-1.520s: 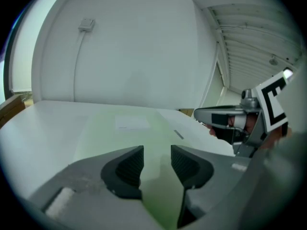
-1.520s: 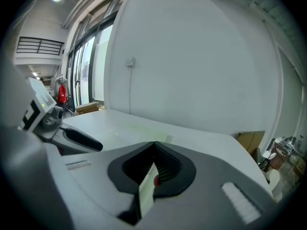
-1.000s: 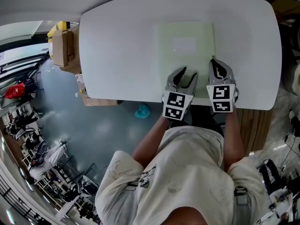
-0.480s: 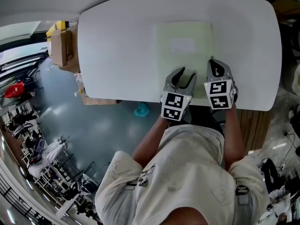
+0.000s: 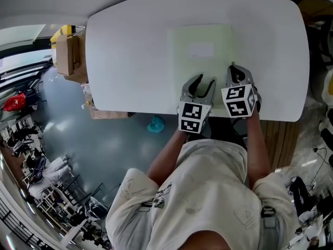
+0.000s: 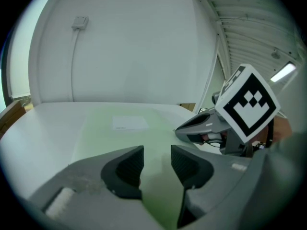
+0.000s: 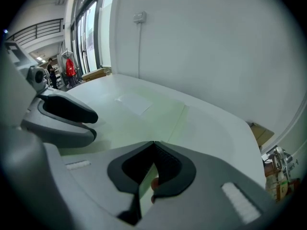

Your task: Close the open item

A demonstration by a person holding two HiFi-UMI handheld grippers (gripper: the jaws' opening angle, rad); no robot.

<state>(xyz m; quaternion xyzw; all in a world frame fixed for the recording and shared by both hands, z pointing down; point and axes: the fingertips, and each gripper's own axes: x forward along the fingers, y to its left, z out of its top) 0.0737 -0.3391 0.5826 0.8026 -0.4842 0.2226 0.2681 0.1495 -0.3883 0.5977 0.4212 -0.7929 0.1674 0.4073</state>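
A pale green folder [image 5: 200, 56] with a white label [image 5: 201, 50] lies flat and closed on the white table [image 5: 135, 51]. My left gripper [image 5: 202, 80] hovers over the folder's near edge, open, with only the green cover [image 6: 124, 138] showing between its pads [image 6: 129, 169]. Just right of it, my right gripper [image 5: 232, 66] sits at the folder's near right edge. Its tips [image 7: 153, 145] meet, and nothing visible is pinched between them. The left gripper view shows the right gripper [image 6: 192, 127] low over the cover. The right gripper view shows the left gripper [image 7: 67, 111] beside the folder [image 7: 134, 114].
Cardboard boxes [image 5: 70, 53] stand on the floor off the table's left end. A teal object [image 5: 156, 124] lies on the floor under the near edge. A wooden panel [image 5: 278, 139] stands at my right. A wall rises behind the table, with an outlet [image 6: 79, 21].
The right gripper has rolled, its marker cube tilting, and has shifted slightly left and away from me. The left gripper has barely moved. The folder lies as before.
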